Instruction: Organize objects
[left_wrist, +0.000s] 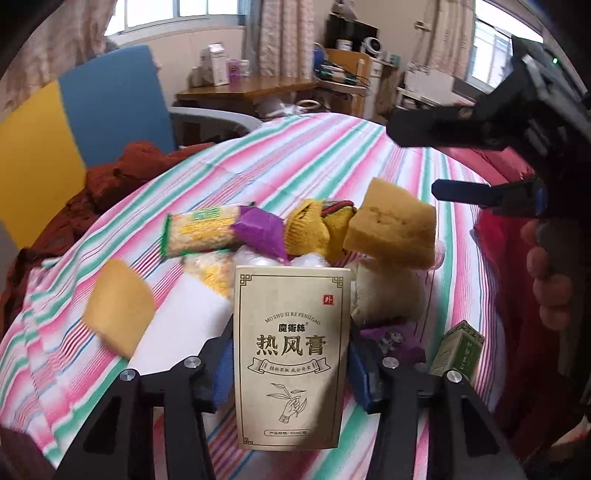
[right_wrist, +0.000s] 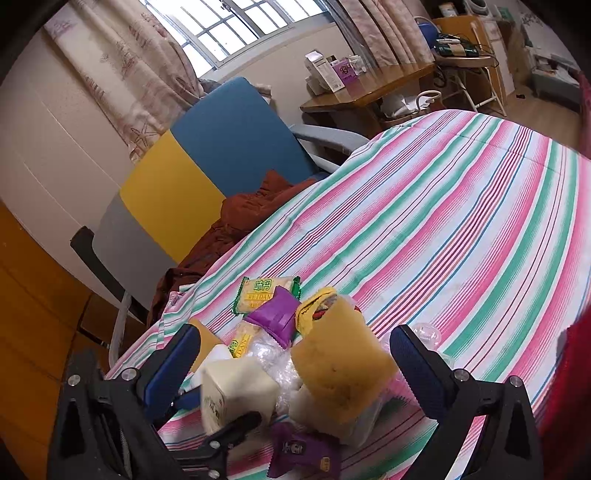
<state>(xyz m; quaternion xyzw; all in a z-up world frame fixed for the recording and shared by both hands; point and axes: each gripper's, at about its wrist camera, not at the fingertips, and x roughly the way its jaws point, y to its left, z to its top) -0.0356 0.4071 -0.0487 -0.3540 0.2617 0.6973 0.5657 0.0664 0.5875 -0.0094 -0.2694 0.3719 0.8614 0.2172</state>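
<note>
My left tongs (left_wrist: 291, 365) are clamped on a tall beige carton (left_wrist: 292, 356) printed with Chinese characters and a drawing of a hand holding a sprig; the blue pads press its two long sides and it stands upright between them, lifted in front of the heap. My right tongs (right_wrist: 295, 363) hang spread wide with nothing between the blue fingers (right_wrist: 419, 363), poised above the same heap; from the left camera I see them off to the upper right, jaws apart, my hand (left_wrist: 546, 266) wrapped around the grip. The things lie on a bed under a striped sheet (right_wrist: 461, 221) of pink, green and white. In the heap, a yellow sponge (left_wrist: 393, 229) tilts on top, touching a yellow knitted glove (left_wrist: 314, 229) with a red and green cuff. Just beside the glove sits a purple packet (left_wrist: 260, 230), and against that a green-edged cracker pack (left_wrist: 199, 230). A second yellow sponge (left_wrist: 118, 306) lies to the left, overlapping a white block (left_wrist: 184, 325). A small green box (left_wrist: 456, 350) stands near the right pad of my left tongs, and a dark purple snack packet (right_wrist: 304, 454) lies at the near edge of the pile. A rust-coloured cloth (right_wrist: 251, 214) is bunched at the bed's edge beside a blue, yellow and grey chair (right_wrist: 207, 166).
</note>
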